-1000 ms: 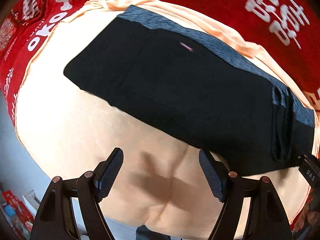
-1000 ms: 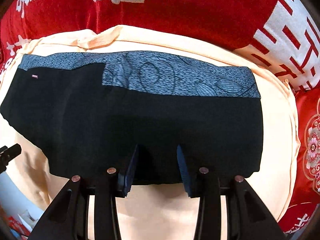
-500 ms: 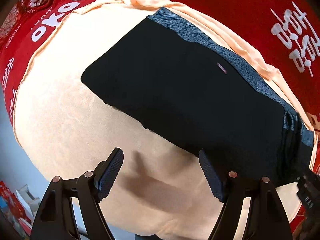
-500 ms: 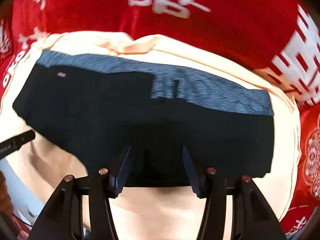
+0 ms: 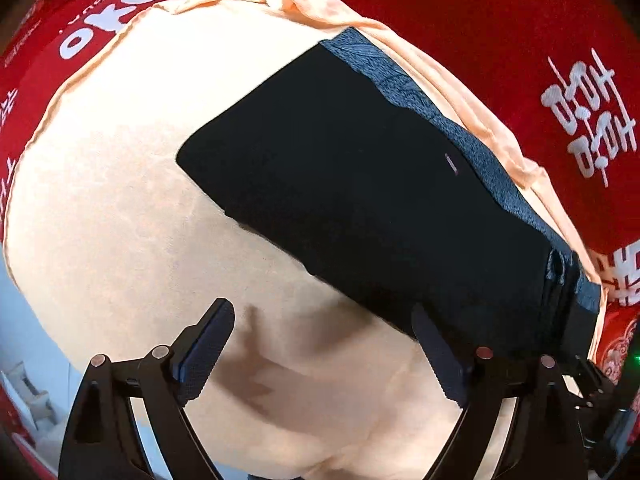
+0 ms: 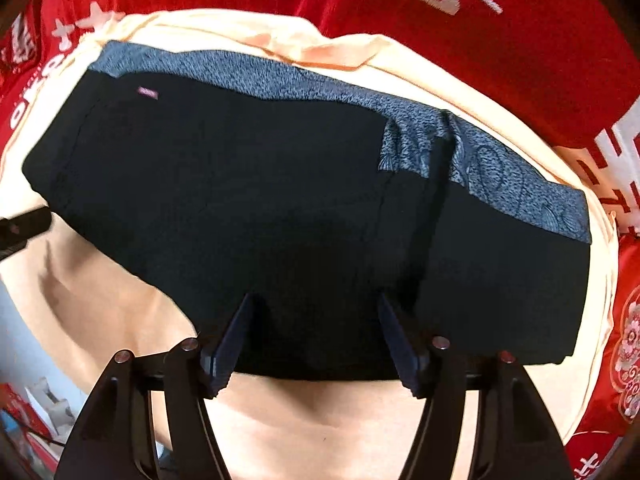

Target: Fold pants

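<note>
1. Two wrist views, both looking down on black pants (image 5: 360, 200) folded into a flat bundle on a peach cloth (image 5: 120, 200), which lies over a red cloth with white lettering (image 5: 500, 40).
2. Pants sit toward the far edge of the peach cloth; their grey patterned band (image 6: 280, 76) runs along that far side, just beside the cloth's bunched rim.
3. Left gripper (image 5: 324, 356): fingers well apart and opening, only bare peach cloth and their shadow between them. The right-hand finger overlaps the pants' near edge in the view; contact cannot be judged.
4. Right gripper (image 6: 316, 336): fingers apart and opening, above the pants' near edge. Black fabric shows between them, but the pads do not press on it.
5. Layers at the bundle's right end (image 6: 436, 200) show as a dark seam; how many layers is unclear against the black fabric.
6. Small pale tag (image 6: 147, 93) near the left end, lettering too small to read.
7. Both views cut off at the fisheye rim; the red cloth's characters are partly cropped.
8. Clutter in the lower left corner (image 6: 36, 408) is blurred, not identifiable.
9. Dark gripper part (image 6: 24, 224) enters the right view's left edge, mostly cut off.
</note>
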`<action>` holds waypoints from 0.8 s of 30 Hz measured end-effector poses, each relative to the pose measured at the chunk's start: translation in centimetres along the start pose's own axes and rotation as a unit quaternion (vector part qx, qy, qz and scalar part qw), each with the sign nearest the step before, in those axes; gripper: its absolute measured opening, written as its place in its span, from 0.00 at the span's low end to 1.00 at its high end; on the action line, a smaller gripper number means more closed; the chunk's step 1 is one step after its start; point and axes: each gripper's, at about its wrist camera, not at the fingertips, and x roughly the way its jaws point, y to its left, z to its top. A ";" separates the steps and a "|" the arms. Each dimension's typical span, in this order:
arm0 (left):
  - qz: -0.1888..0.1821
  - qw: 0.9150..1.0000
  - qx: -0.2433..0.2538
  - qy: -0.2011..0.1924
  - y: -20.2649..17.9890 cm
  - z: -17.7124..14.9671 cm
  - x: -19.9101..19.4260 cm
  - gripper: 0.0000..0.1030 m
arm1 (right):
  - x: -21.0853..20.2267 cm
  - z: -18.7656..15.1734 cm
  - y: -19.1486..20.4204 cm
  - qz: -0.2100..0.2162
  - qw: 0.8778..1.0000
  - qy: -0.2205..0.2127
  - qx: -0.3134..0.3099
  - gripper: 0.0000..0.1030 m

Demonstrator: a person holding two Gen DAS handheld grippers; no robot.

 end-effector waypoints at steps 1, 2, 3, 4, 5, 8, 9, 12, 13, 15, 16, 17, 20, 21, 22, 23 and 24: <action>-0.002 1.000 -0.005 0.001 0.4 0.1 0.1 0.89 | 0.1 0.0 0.1 0.001 1.000 -0.001 -0.001 0.73; -0.006 1.000 -0.011 0.003 0.9 0.1 0.2 0.89 | 0.2 0.0 0.2 0.002 1.000 -0.001 -0.001 0.75; -0.008 1.000 -0.018 0.005 1.2 0.1 0.1 0.89 | 0.3 -0.1 0.3 0.001 1.000 -0.001 -0.003 0.76; -0.008 1.000 -0.026 0.008 1.8 0.1 0.1 0.89 | 0.4 -0.1 0.4 -0.001 1.000 -0.001 -0.003 0.77; -0.008 0.999 -0.031 0.008 2.1 0.0 -0.3 0.89 | 0.5 -0.1 0.5 -0.002 1.000 -0.001 -0.004 0.77; -0.008 0.999 -0.038 0.006 2.7 0.1 -0.7 0.89 | 0.7 -0.2 0.9 -0.009 1.000 -0.002 -0.009 0.78; -0.011 0.999 -0.039 0.004 3.0 0.2 -0.8 0.89 | 0.7 -0.3 1.0 -0.010 1.000 -0.003 -0.010 0.78; -0.036 0.998 -0.049 -0.003 3.5 0.7 -1.0 0.89 | 0.8 -0.5 1.1 -0.012 1.000 -0.002 -0.009 0.79; -0.045 0.997 -0.054 -0.005 3.8 0.9 -1.0 0.89 | 0.8 -0.5 1.1 -0.013 1.000 -0.002 -0.009 0.79; -0.074 0.995 -0.071 -0.005 4.5 1.3 -0.8 0.89 | 1.2 -0.2 1.9 -0.014 1.000 -0.002 -0.010 0.80; -0.088 0.993 -0.079 -0.004 4.8 1.4 -0.7 0.89 | 1.2 -0.2 2.1 -0.014 1.000 -0.002 -0.010 0.80; -0.105 0.990 -0.093 -0.002 5.4 1.7 -0.5 0.89 | 1.3 -0.3 2.2 -0.015 1.000 -0.002 -0.011 0.80; -0.137 0.984 -0.115 -0.003 6.2 1.8 0.0 0.89 | 1.2 -0.3 2.2 -0.016 1.000 -0.002 -0.012 0.80; -0.146 0.982 -0.118 -0.005 6.4 1.9 0.0 0.89 | 1.2 -0.3 2.3 -0.016 1.000 -0.002 -0.013 0.80; -0.159 0.980 -0.120 -0.007 6.6 2.0 0.1 0.89 | 1.2 -0.3 2.3 -0.017 1.000 -0.002 -0.013 0.80; -0.169 0.978 -0.121 -0.007 6.6 1.9 0.2 0.89 | 1.2 -0.3 2.3 -0.017 1.000 -0.002 -0.014 0.80; -0.183 0.975 -0.122 -0.005 6.6 1.9 0.4 0.89 | 1.3 -0.3 2.4 -0.017 1.000 -0.003 -0.014 0.80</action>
